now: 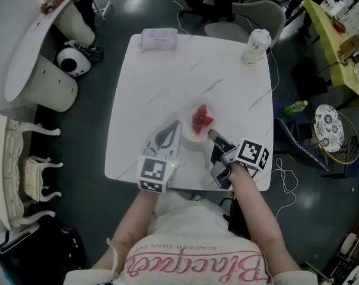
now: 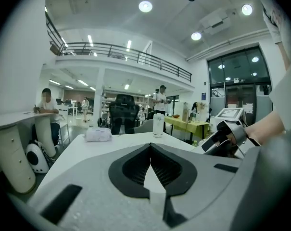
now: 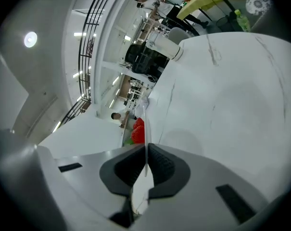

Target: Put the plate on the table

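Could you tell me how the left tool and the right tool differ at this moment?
The left tool has its jaws shut on nothing, while the right tool clamps the rim of the plate holding strawberries. The left tool sits just left of the plate; the right tool meets its near right edge. Both are over the near side of the table.

Left tool point(image 1: 174, 128) jaws together, empty. Right tool point(image 1: 212, 135) rolled sideways, jaws clamped on plate point(image 1: 188, 136) rim.

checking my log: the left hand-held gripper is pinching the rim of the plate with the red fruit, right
No, it's the right hand-held gripper that pinches the rim of the plate with the red fruit, as the right gripper view shows.
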